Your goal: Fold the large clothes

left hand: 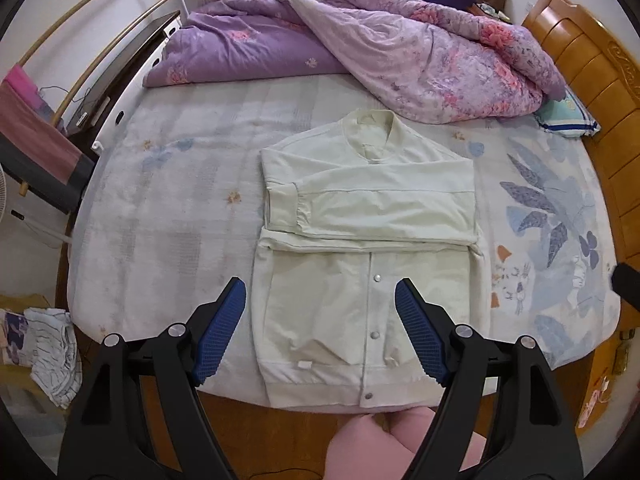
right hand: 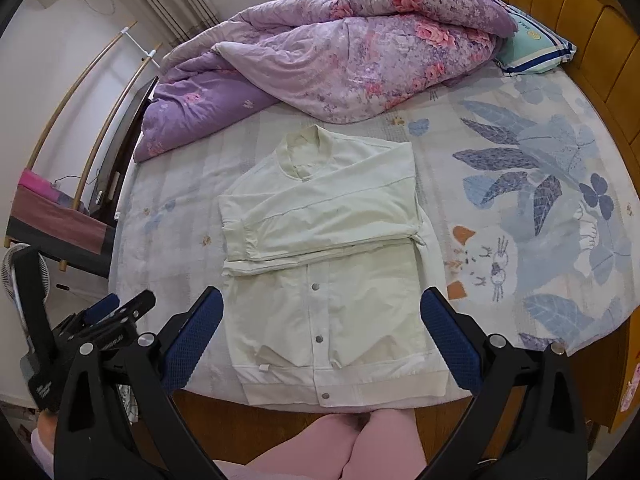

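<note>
You are holding both claws up over the near edge of the bed point(left hand: 168, 184), and neither one is touching anything. Your left claw point(left hand: 320, 332) is spread wide and is gripping nothing. Your right claw point(right hand: 322, 344) is spread wide too, and it is gripping nothing as well.

The jacket point(left hand: 368, 240) is lying flat on the bed, right in front of you. Its sleeves point(left hand: 380, 208) are lying folded across the chest, so the shape is now a tall block. The long way of that block is running away from you: the hem point(left hand: 344, 392) is sitting at the near edge of the bed, close to your knees point(left hand: 384, 444), and the collar point(left hand: 372, 128) is pointing away toward the quilt point(left hand: 400, 52).

That is the thing to watch. The next fold is likely going bottom to top, so the hem has to travel along that long line up toward the collar. The hem is lying below and just ahead of both claws.

Your left claw is hanging nearer the left hem corner point(left hand: 276, 396). Your right claw is hanging nearer the right hem corner point(right hand: 436, 384). So each claw is looking at its own corner, and neither has to cross over. Both corners should go up together, or the fold may come out crooked.
</note>
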